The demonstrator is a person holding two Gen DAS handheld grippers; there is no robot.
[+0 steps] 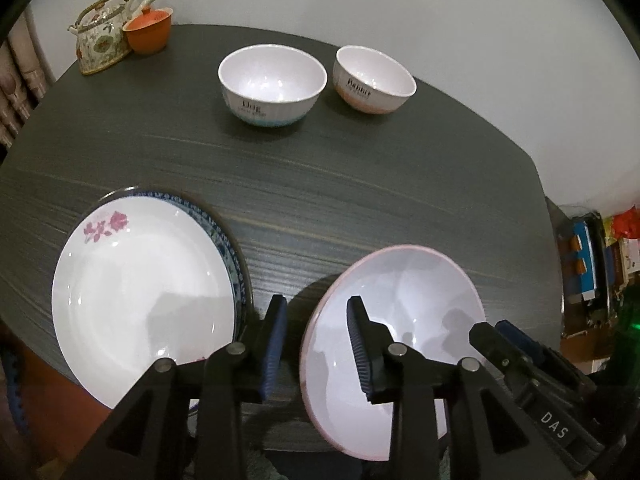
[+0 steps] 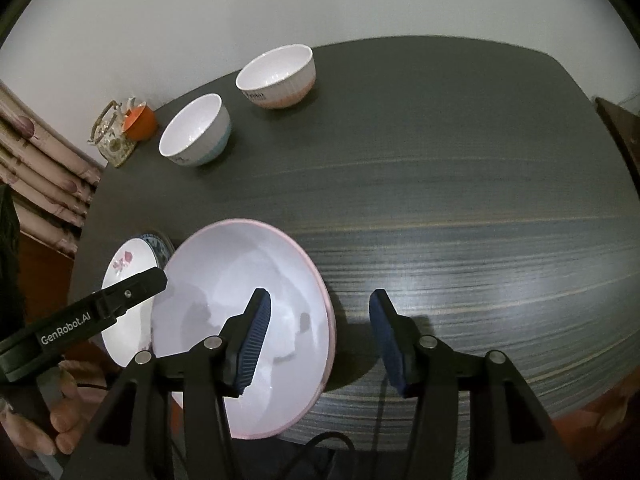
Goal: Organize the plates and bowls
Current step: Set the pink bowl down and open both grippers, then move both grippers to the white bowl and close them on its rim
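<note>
Your left gripper [image 1: 316,344] is spread wide over the near edge of the dark table [image 1: 360,184], grasping nothing: its left finger hangs over the strip of bare tabletop between the plates and the pink-rimmed bowl [image 1: 404,300], and its right finger sits above the bowl's left rim. Whether that finger touches the bowl cannot be told.

Your right gripper [image 2: 320,340] is likewise released. Its jaws straddle the right rim of the same pink-rimmed bowl, with the left finger over the bowl's white inside and the right finger over the table just beyond the rim. Contact there is not clear either. In the left wrist view, the tip of that right gripper shows at the bowl's right side. In the right wrist view, your left hand [image 2: 48,412] grips the handle of the other tool at the near left.

To the left of the pink-rimmed bowl, a white plate with a pink flower [image 1: 140,292] lies on top of a blue-patterned plate [image 1: 232,256], both at the near left edge of the table.

Far across the table stand two smaller bowls, upright and just beside each other: a blue-based bowl [image 1: 272,84] on the left and an orange-based bowl [image 1: 374,80] on the right. At the far left corner, a floral teapot [image 1: 102,36] touches an orange cup [image 1: 148,32].
</note>
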